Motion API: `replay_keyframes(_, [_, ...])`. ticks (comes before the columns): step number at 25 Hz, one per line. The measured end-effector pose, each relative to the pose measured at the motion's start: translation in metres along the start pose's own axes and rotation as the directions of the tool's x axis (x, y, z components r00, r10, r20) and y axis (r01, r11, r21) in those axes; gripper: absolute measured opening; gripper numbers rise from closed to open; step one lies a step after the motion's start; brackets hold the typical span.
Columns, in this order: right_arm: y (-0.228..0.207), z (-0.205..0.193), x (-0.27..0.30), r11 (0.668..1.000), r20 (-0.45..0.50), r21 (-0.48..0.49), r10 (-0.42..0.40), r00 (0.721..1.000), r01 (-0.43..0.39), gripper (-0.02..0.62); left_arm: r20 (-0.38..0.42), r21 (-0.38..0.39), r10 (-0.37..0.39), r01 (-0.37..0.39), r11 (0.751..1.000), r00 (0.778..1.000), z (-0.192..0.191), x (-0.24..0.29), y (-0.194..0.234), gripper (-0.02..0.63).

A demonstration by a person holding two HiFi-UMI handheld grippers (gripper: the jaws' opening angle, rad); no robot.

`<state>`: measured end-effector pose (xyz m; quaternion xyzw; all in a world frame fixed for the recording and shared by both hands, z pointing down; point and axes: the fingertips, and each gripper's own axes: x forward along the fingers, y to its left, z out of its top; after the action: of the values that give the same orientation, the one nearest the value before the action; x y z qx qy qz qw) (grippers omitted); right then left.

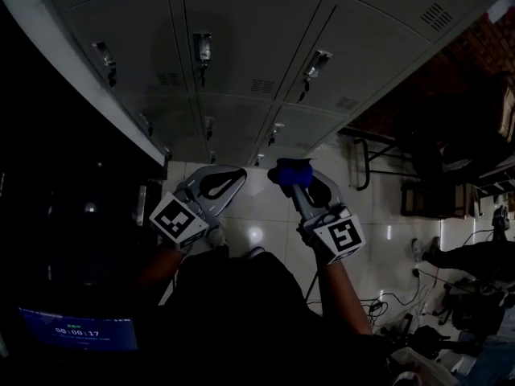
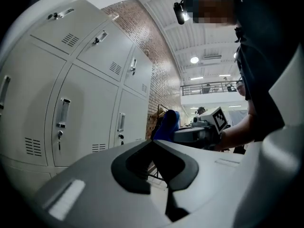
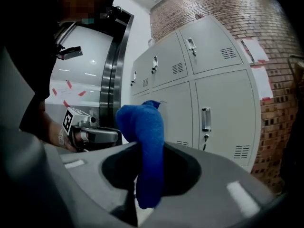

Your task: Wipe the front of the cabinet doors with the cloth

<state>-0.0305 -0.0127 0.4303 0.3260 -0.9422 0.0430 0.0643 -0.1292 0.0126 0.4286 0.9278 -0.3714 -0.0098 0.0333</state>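
Right gripper view | right claw (image 3: pixel 150 145) clenched on cloth (image 3: pixel 141 122), blue wad poking past tips | cabinet doors (image 3: pixel 223 103) straight ahead, apart, no contact | left claw (image 2: pixel 153 142) clenched empty, alongside

From the head, steeply down and close, onto tall grey metal cabinet doors (image 1: pixel 241 47). From the left gripper (image 1: pixel 240 174), low along its jaws, rightward toward the right gripper (image 2: pixel 178 136). From the right gripper, leftward in mirror. Shared by all three views: the doors, blue fuzzy cloth (image 3: pixel 147 146).
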Motion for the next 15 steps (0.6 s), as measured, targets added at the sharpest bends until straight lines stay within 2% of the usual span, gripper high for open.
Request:
replay_keyframes(8, [0.057, 0.001, -0.051, 0.985, 0.062, -0.009, 0.171, 0.983, -0.171, 0.084, -0.052, 0.027, 0.069, -0.068, 0.997, 0.996, -0.002, -0.021, -0.076, 0.0])
replay_keyframes(11, [0.068, 0.001, -0.069, 0.979, 0.07, 0.003, 0.201, 0.977, -0.201, 0.084, -0.064, 0.015, 0.104, -0.104, 0.995, 0.993, -0.003, -0.034, -0.092, 0.0])
replay_keyframes(15, [0.081, 0.0, -0.081, 0.978, 0.076, -0.005, 0.208, 0.975, -0.209, 0.084, -0.075, 0.013, 0.114, -0.113, 0.993, 0.991, -0.006, -0.046, -0.103, 0.0])
